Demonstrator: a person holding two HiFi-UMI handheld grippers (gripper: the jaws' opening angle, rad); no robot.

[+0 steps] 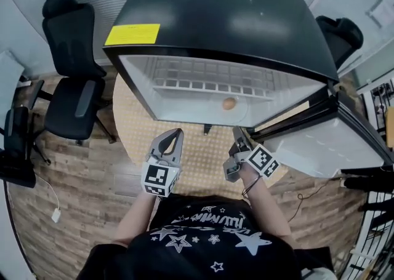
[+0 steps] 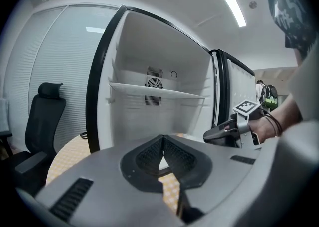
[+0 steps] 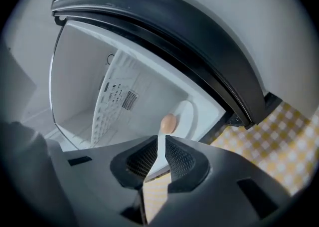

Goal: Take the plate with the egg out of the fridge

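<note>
Over at ten o'clock from where the person stands, a black office chair (image 1: 71, 88) sits well clear of the round worktop (image 1: 132, 122) with its yellow checked cloth. On that worktop stands the small fridge (image 1: 221, 20), dead ahead at twelve, its door (image 1: 326, 143) swung out toward two o'clock.

The left claw (image 1: 176, 132) hovers just outside the fridge mouth, its jaws closed tip to tip with nothing in them. Inside, on the fridge floor a little toward one o'clock, lies the white plate (image 3: 189, 113) with the egg (image 3: 168, 122) resting loose on it, under the wire shelf (image 1: 209, 79). The right claw (image 1: 239, 137) points almost straight at that egg from outside, rolled onto its side, its jaws pressed together and empty too.

What worries me is that neither claw is ready to take the rim. If one goes in closed, it would likely shove the plate deeper or jolt the egg off it. Even with a good pinch, a one-sided grip may let the plate tip, and the egg would roll. Lifting too high could knock the shelf, and the right arm works close beside the open door.
</note>
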